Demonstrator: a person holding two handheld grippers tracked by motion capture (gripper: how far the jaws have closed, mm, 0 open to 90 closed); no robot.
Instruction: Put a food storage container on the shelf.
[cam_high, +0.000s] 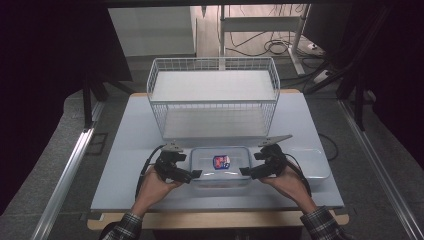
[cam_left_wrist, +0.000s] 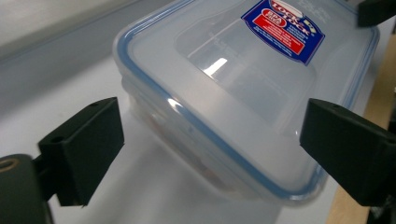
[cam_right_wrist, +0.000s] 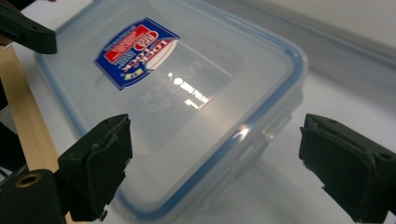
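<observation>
High view: above the person's side, facing forward and down, far from the lidded container (cam_high: 220, 166). Left gripper view: close at the container (cam_left_wrist: 243, 93)'s left end, looking across its lid. Right gripper view: close at its right end (cam_right_wrist: 177, 93). All share its labelled lid.

We see wire basket (cam_high: 214, 97) blocking table's (cam_high: 125, 165) far half behind lidded container (cam_high: 220, 166). Second clear tub (cam_high: 314, 162) crowds right side. We find open tabletop left; narrow strip along near edge.
</observation>
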